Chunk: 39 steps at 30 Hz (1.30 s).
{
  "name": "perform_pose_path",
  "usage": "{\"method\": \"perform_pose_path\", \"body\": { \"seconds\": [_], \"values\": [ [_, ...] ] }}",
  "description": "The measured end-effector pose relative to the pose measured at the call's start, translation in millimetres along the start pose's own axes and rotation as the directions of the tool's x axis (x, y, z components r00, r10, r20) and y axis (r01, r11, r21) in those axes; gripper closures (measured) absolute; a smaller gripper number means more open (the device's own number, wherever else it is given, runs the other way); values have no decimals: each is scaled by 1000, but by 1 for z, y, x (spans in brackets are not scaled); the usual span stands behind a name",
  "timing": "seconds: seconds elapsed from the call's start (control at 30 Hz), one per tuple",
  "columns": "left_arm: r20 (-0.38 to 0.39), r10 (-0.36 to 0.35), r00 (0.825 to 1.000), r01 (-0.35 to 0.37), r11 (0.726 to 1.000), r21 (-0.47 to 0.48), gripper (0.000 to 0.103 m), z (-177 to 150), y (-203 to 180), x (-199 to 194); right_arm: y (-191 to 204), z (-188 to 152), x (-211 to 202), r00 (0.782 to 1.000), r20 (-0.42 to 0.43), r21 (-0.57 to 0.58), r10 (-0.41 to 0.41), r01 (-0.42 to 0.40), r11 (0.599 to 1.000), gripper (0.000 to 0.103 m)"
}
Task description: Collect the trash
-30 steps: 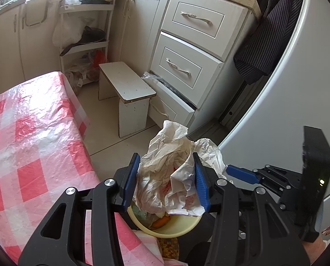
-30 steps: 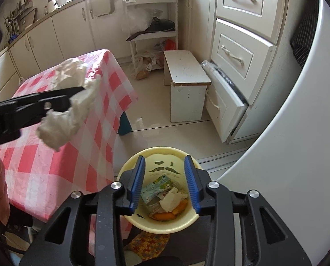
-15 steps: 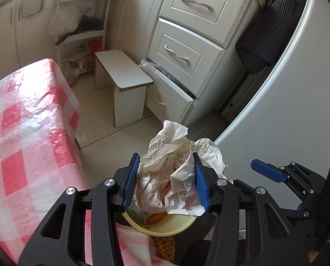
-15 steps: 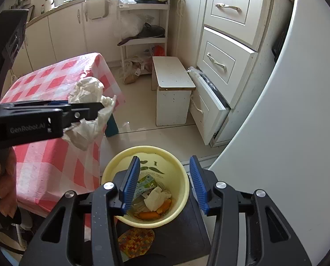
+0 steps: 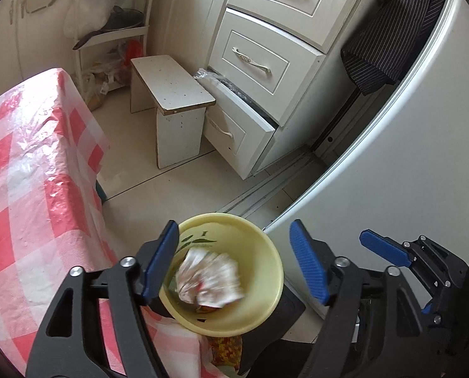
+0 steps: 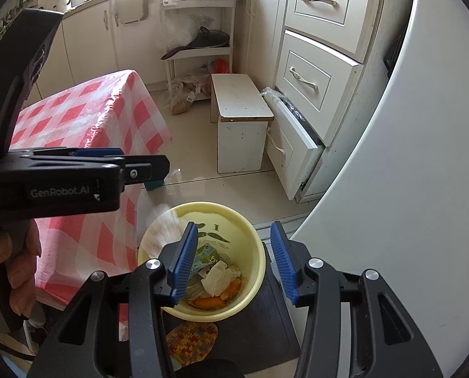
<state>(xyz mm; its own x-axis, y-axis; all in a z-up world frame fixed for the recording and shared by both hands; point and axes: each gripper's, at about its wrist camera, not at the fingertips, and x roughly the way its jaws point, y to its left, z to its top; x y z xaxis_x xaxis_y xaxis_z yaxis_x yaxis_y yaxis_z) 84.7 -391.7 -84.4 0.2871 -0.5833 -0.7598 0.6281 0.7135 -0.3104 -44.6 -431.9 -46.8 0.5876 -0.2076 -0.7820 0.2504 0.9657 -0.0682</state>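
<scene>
A yellow bowl [image 5: 259, 252] [image 6: 250, 242] sits on a black stool below both grippers and holds scraps, orange peel and wrappers. My left gripper [image 5: 234, 264] is open right above the bowl. A crumpled white paper wad [image 5: 207, 278] is falling, blurred, into the bowl; in the right wrist view it is a pale blur [image 6: 162, 230] at the bowl's left rim. My right gripper [image 6: 233, 261] is open and empty above the bowl; it also shows in the left wrist view [image 5: 385, 249]. The left gripper shows side-on in the right wrist view [image 6: 159, 167].
A table with a red-and-white checked cloth [image 5: 30, 173] [image 6: 86, 116] stands left. A small white bench [image 5: 171, 94] [image 6: 239, 107], a drawer cabinet with its lowest drawer open [image 5: 237, 123] and a white fridge [image 5: 407, 157] lie ahead and right. A colourful mat [image 6: 192, 338] lies by the bowl.
My left gripper has opened and let go of the paper wad, which now drops into the yellow bowl. The right gripper has opened a little wider over the bowl.
</scene>
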Motion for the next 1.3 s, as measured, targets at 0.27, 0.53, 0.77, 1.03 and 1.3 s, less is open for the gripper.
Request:
{"method": "perform_pose_path", "body": {
  "seconds": [0.27,0.53,0.77,1.03,1.3],
  "values": [
    [59,71,996,-70,997,-22,12,-2,9,-30,1,0,-2,1000,13,-5,-12,12,1000,50],
    [142,227,963,-234,972,29,7,-10,12,-89,19,4,-39,986,168,-40,-19,26,999,37],
    [247,302,921,-323,945,52,7,-27,4,-156,30,5,-86,961,270,-20,-61,69,997,24],
    [291,243,925,-251,968,-10,7,-49,9,-219,34,-15,-132,955,283,50,-93,82,995,17],
    [312,235,921,-246,969,-4,7,-81,9,-257,46,-30,-175,933,325,86,-155,134,987,10]
  ]
}}
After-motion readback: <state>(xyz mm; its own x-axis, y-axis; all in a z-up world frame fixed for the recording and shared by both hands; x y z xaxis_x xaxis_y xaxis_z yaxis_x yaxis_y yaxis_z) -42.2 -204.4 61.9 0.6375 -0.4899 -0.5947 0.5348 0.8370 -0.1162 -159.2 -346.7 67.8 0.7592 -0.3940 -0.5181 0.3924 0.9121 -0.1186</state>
